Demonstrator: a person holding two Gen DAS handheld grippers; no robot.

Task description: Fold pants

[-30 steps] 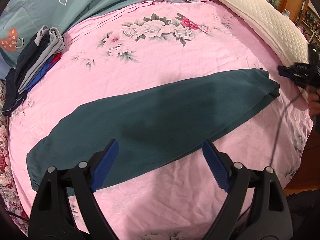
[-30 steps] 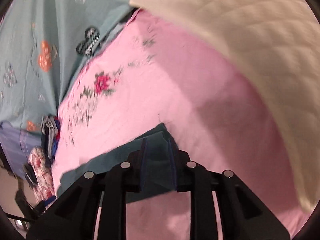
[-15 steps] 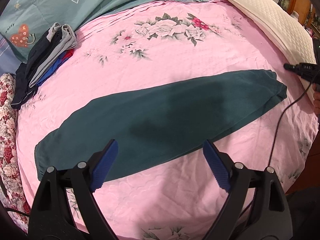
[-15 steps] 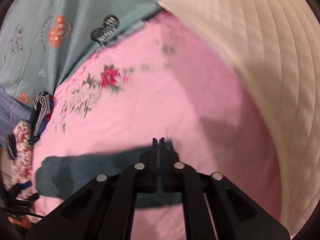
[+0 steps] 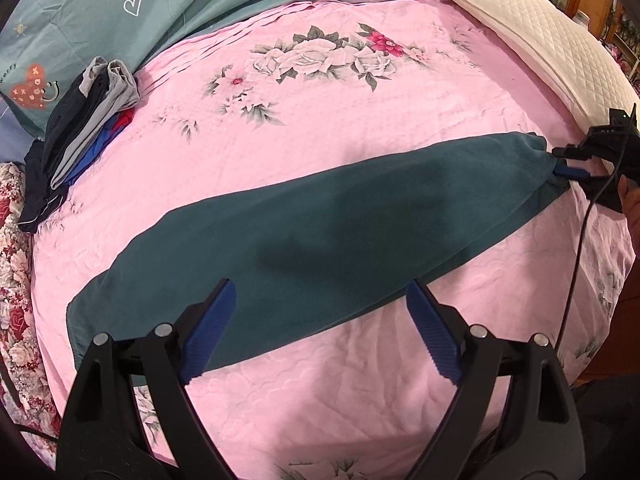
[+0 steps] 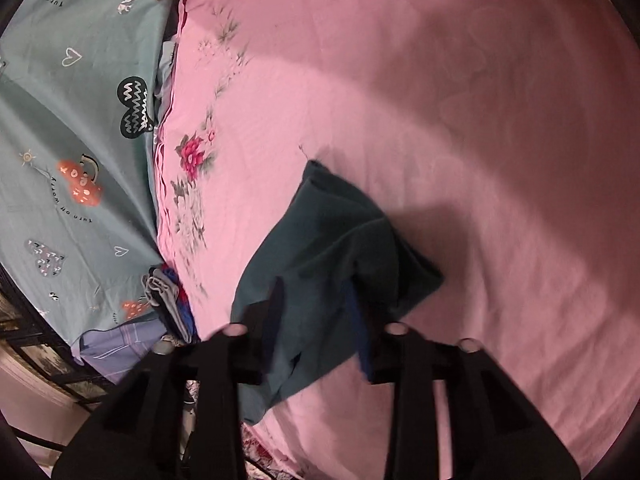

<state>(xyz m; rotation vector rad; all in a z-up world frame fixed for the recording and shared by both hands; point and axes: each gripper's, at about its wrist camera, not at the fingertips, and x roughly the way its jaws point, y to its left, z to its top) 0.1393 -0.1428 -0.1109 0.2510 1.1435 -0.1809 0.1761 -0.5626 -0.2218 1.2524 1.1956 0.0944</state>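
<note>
- Left gripper [image 5: 318, 330] hangs above the near long edge of the pants, its blue-padded fingers [image 5: 210, 330] spread wide with nothing between them.
- Dark teal pants [image 5: 320, 236] lie folded lengthwise into one long band across the pink floral bedspread [image 5: 320, 128], running from the near left to the far right end of the bed.
- Right gripper [image 5: 570, 162] sits at the far right end of that band in the left wrist view, just touching the fabric edge; a black cable [image 5: 576, 256] trails from it down across the bedspread.
- Seen from the right wrist camera, the right gripper [image 6: 316, 320] has its fingers apart, straddling the bunched end of the pants [image 6: 332, 240]; the picture is blurred there, and the fabric looks raised between the fingers, not pinched.
- Farther left, a stack of folded clothes [image 5: 76, 140] in navy, grey, blue and red rests at the bedspread's edge.
- Behind it spreads a teal quilt with heart prints [image 5: 160, 12].
- At the far right lies a cream quilted pillow [image 5: 540, 36].
</note>
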